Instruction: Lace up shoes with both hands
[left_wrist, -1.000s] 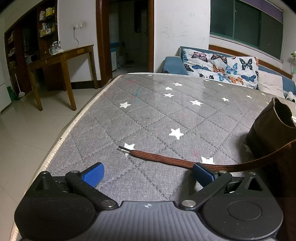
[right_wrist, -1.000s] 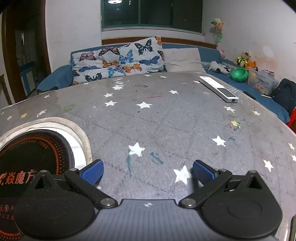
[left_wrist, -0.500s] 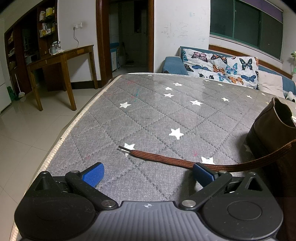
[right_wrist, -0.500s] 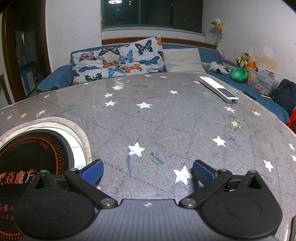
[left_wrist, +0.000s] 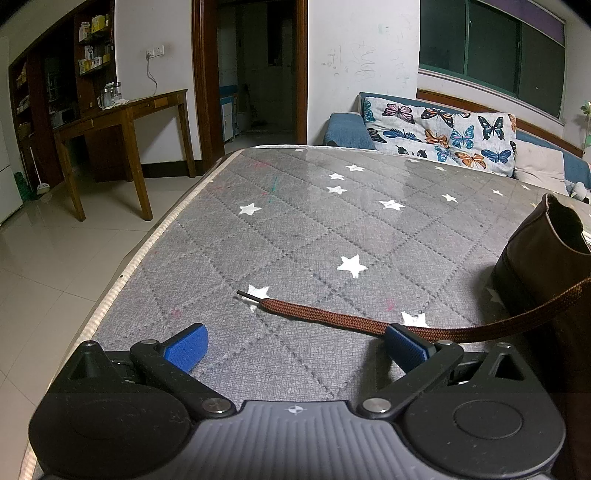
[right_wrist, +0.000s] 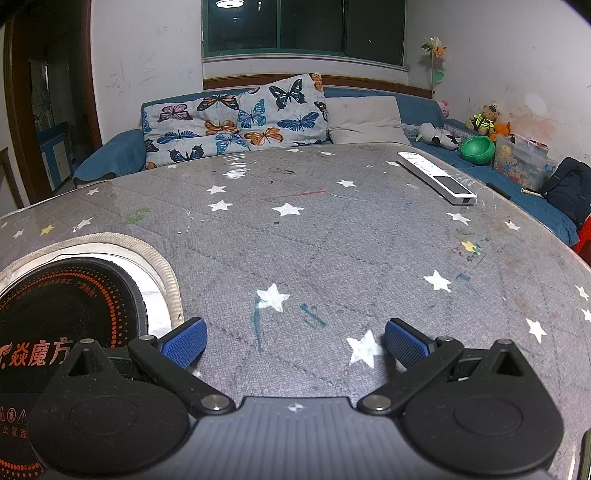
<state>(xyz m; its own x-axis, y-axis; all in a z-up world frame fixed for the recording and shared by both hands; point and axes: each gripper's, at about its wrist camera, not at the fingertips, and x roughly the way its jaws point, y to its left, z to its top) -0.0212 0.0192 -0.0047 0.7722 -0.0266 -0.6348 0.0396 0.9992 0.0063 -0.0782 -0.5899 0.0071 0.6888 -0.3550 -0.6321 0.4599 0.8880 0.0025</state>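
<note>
1. My left tool (left_wrist: 295, 345): blue-padded fingers spread wide, nothing between them, low over the grey star-printed bench (left_wrist: 303, 229).
2. Brown shoelace (left_wrist: 332, 316): lies flat on the bench, its black tip (left_wrist: 248, 294) pointing away to the left. It runs rightward just past the front of my left tool's right finger pad (left_wrist: 406, 347); I cannot tell whether it touches the pad. Beyond that it lifts off the surface toward the right edge of the view.
3. Brown shoe (left_wrist: 535, 254): stands at the far right of the left view, its dark opening facing up. The lace rises across its side.
4. My right tool (right_wrist: 293, 341): fingers likewise wide apart and empty, over a bare stretch of the bench marked with pen scribbles.
5. Round black cooktop (right_wrist: 70, 306): set in a cut-out of the bench cover, left of my right tool, orange dotted ring and lettering on it.
6. White remote control (right_wrist: 436, 177): far right part of the bench, well apart from both tools.
7. Butterfly-print pillow (right_wrist: 236, 118): on the blue sofa (right_wrist: 110, 155) behind the bench.
</note>
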